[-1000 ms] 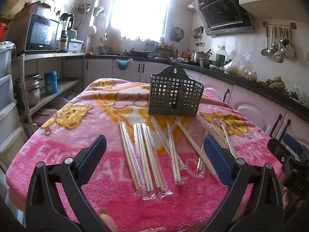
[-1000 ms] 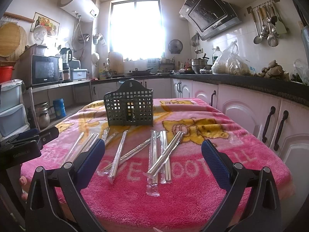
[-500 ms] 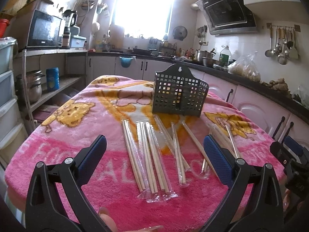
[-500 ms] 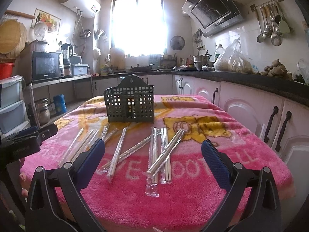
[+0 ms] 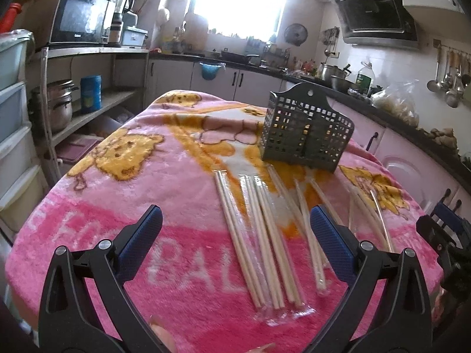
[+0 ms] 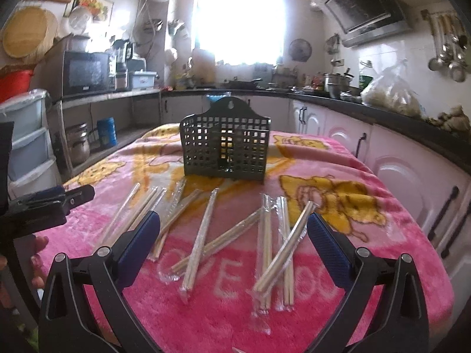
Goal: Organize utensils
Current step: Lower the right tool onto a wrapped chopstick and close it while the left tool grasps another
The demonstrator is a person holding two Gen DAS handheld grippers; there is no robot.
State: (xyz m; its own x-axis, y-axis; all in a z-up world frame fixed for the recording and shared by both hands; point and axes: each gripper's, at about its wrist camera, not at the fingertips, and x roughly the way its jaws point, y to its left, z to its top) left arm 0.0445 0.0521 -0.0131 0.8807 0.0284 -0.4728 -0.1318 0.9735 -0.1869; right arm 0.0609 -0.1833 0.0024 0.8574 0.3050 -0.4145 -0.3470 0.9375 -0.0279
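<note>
Nearest you, your left hand-held gripper (image 5: 235,235) hangs above the desk (image 5: 88,206) with its blue-padded jaws spread wide and nothing between them. Your right hand-held gripper (image 6: 234,235) is just as wide and just as empty.

Just past the fingertips, the wrapped chopstick pairs (image 5: 259,235) lie loose on the pink blanket (image 6: 368,235) that covers the desk. The right wrist view shows about eight clear-sleeved packets; some overlap, so the count is not certain. In the left view, three packets lie side by side in the gap between your left jaws, their near ends pointing at you, with others fanning off to the right. In the right view, three packets (image 6: 279,241) sit between your right jaws, one lying aslant across the other two, and two more cross just left of them.

Beyond the chopsticks stands one dark perforated utensil basket (image 6: 226,150), upright near the middle of the desk, apart from both grippers.
</note>
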